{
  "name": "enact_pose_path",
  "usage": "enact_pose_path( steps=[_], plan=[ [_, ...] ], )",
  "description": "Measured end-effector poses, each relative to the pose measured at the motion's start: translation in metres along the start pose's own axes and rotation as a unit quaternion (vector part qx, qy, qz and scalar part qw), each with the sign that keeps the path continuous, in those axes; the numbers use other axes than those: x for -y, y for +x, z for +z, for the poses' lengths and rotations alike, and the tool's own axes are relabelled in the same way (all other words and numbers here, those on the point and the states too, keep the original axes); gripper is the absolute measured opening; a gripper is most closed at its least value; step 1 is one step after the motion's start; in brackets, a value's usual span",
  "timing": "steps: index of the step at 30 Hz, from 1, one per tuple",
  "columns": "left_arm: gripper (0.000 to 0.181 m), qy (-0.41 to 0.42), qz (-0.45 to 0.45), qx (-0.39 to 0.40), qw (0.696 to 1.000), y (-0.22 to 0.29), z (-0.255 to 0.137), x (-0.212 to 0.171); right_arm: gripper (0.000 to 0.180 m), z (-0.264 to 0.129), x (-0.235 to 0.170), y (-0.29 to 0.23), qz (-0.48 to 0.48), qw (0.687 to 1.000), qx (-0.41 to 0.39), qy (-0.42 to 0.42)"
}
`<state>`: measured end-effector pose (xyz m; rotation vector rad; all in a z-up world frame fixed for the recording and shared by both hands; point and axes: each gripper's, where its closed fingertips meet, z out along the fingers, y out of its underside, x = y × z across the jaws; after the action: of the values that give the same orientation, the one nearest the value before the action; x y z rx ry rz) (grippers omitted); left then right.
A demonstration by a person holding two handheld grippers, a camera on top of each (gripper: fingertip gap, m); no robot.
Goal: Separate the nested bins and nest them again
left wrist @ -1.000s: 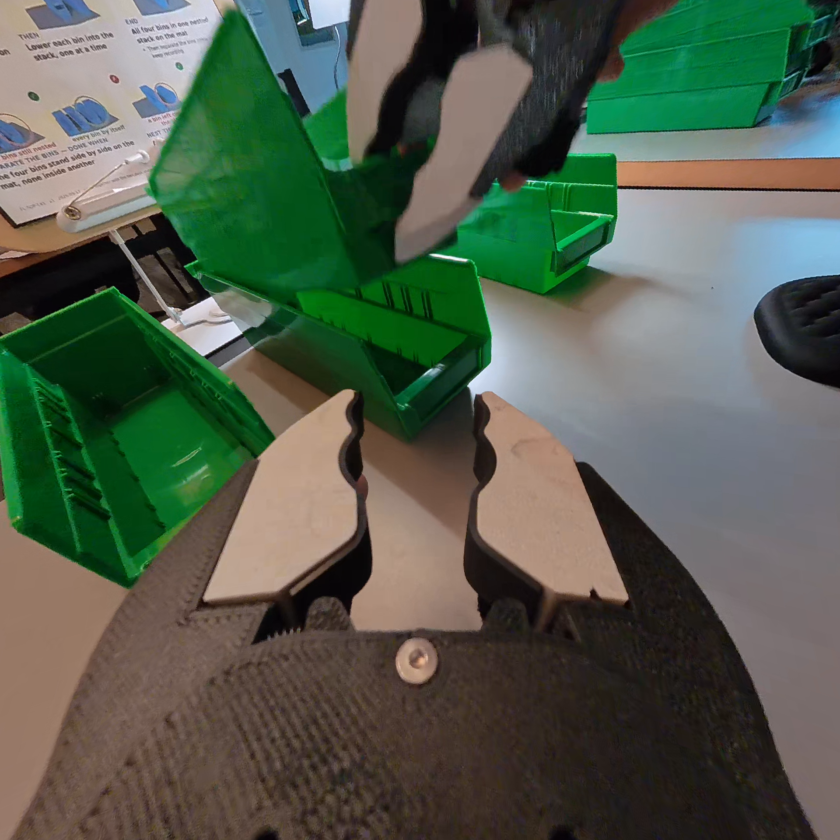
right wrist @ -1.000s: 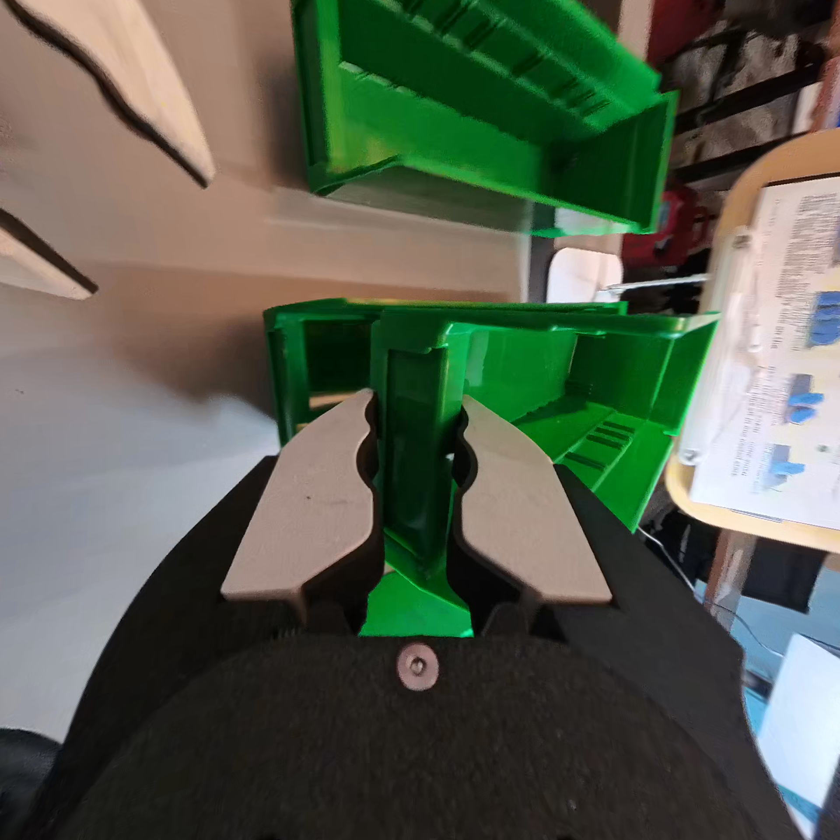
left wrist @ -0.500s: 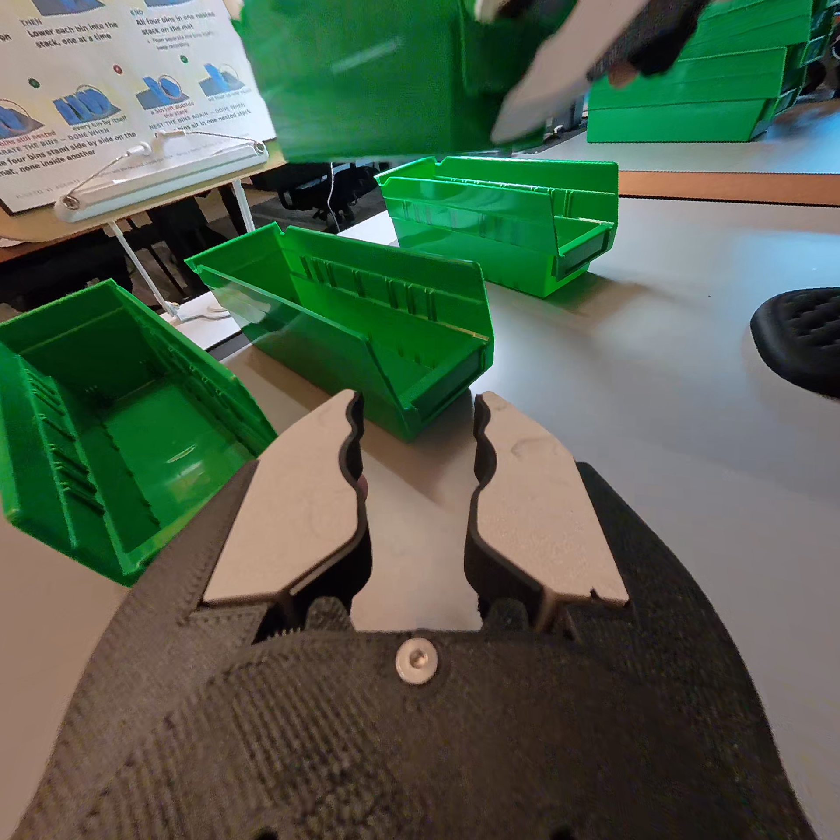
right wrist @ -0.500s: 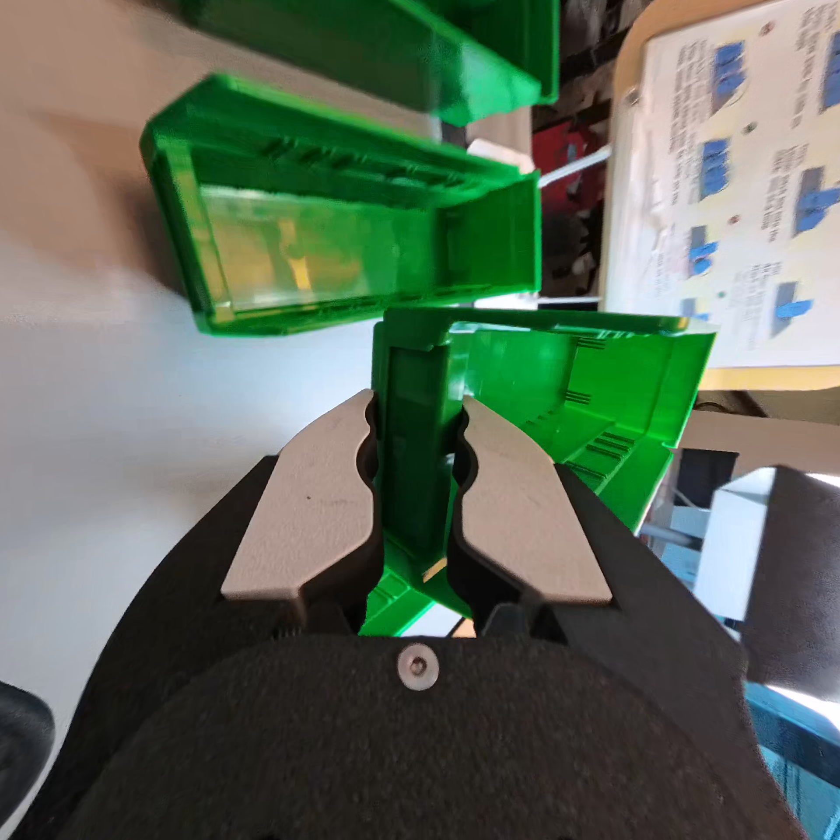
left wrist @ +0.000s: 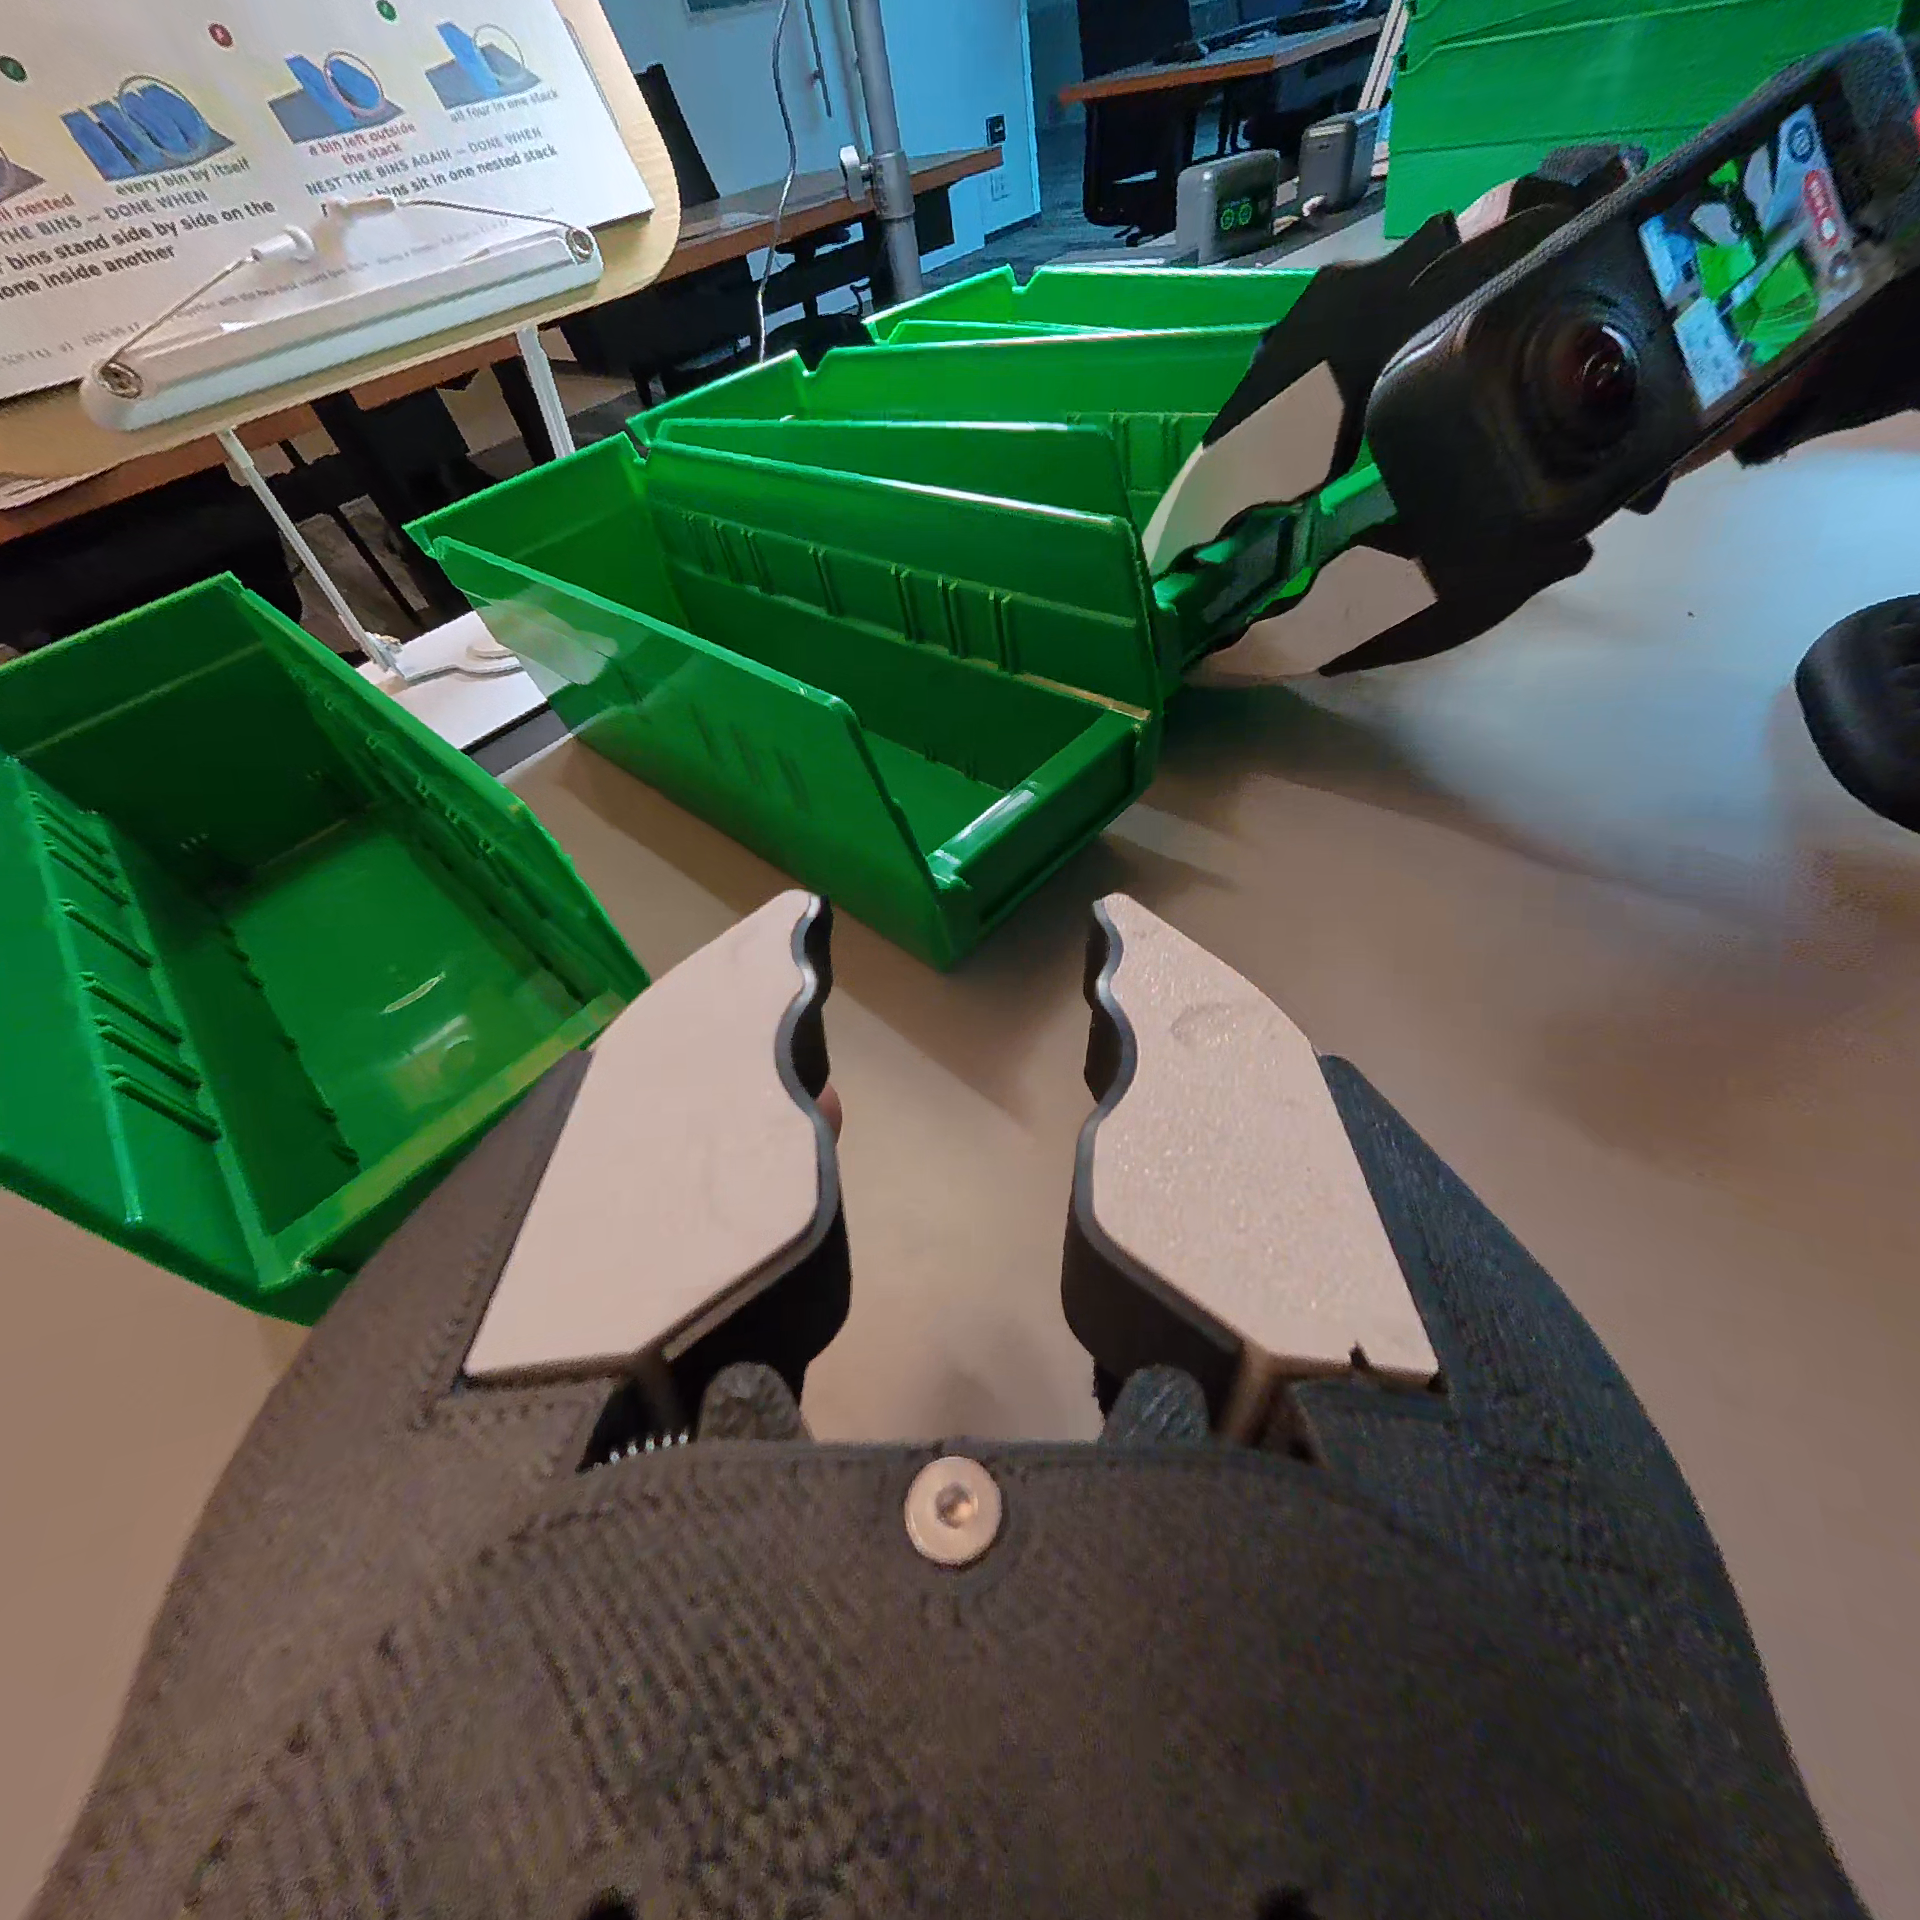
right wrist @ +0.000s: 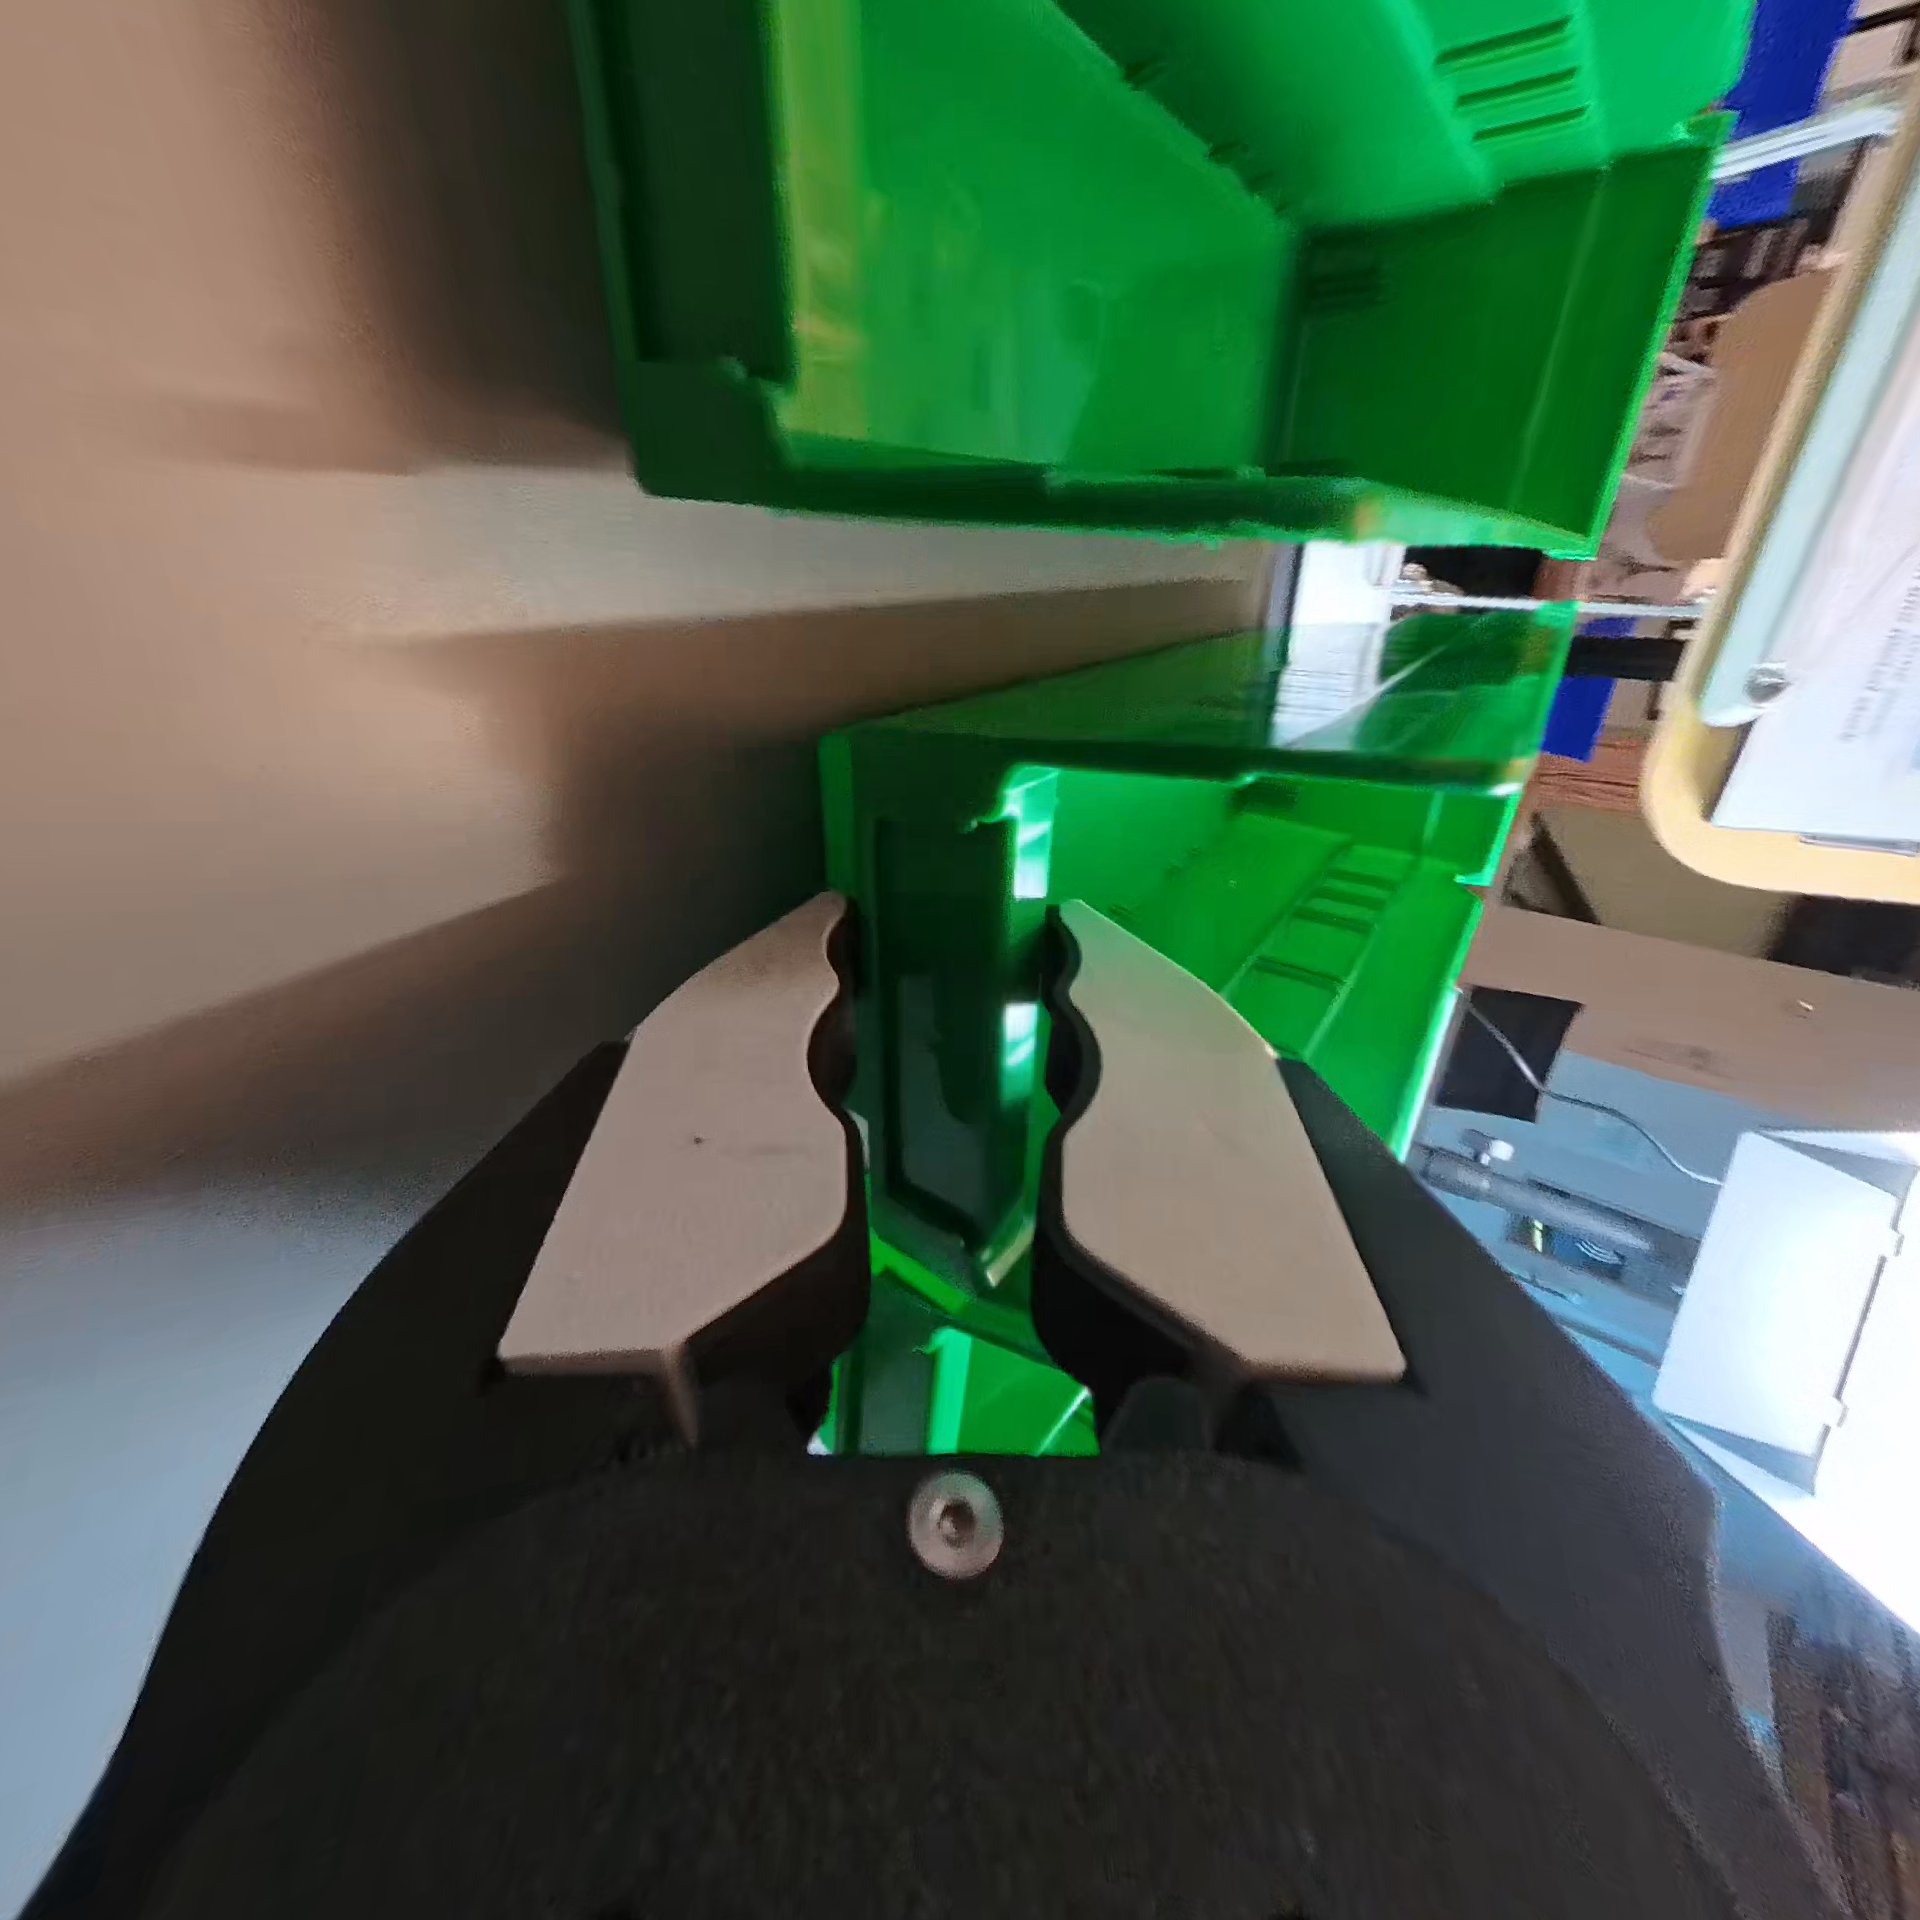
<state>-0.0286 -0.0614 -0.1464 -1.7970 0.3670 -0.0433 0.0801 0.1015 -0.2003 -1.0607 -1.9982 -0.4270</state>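
Note:
Several green plastic bins are on the beige table (left wrist: 1455,1039). One bin (left wrist: 208,935) is at the left and a second bin (left wrist: 831,748) is in the middle. My left gripper (left wrist: 956,935) is open and empty, just in front of the second bin. My right gripper (left wrist: 1216,592) is shut on the front lip of a third bin (left wrist: 883,468), held low just behind the second one. A fourth bin (left wrist: 1091,296) stands behind that. In the right wrist view my right gripper (right wrist: 945,925) clamps the held bin's lip (right wrist: 935,1039), with another bin (right wrist: 1039,260) beside it.
An instruction board (left wrist: 312,156) on a wire stand is at the back left. A black padded object (left wrist: 1870,717) lies at the right edge. More green bins (left wrist: 1610,104) are stacked at the back right. A white box (right wrist: 1766,1299) is beyond the table edge. The left gripper's tips are roughly 20 cm from the right gripper's.
My right gripper has carried its bin down from high above the table to a low spot between the middle bin and the far bin. My left gripper has stayed open and still.

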Motion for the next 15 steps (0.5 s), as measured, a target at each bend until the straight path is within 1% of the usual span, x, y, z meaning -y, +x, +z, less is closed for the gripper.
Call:
enact_pose_path(
  steps=[3, 8, 11, 15],
  plan=[
    [0.047, 0.002, 0.0, 0.005, 1.0, -0.004, -0.001, 0.0, 0.042, -0.016, 0.013, 0.007, 0.041, 0.999, -0.008, 0.031],
    [0.047, 0.004, -0.005, 0.01, 1.0, -0.009, -0.002, 0.001, 0.038, -0.061, 0.023, 0.019, 0.133, 0.984, -0.047, 0.108],
    [0.047, 0.008, -0.006, 0.016, 1.0, -0.013, -0.004, 0.004, 0.038, -0.09, 0.018, 0.022, 0.226, 0.958, -0.061, 0.167],
    [0.047, 0.026, -0.025, 0.036, 0.999, -0.026, -0.013, 0.012, 0.042, -0.12, -0.008, 0.023, 0.368, 0.898, -0.078, 0.227]
  ],
)
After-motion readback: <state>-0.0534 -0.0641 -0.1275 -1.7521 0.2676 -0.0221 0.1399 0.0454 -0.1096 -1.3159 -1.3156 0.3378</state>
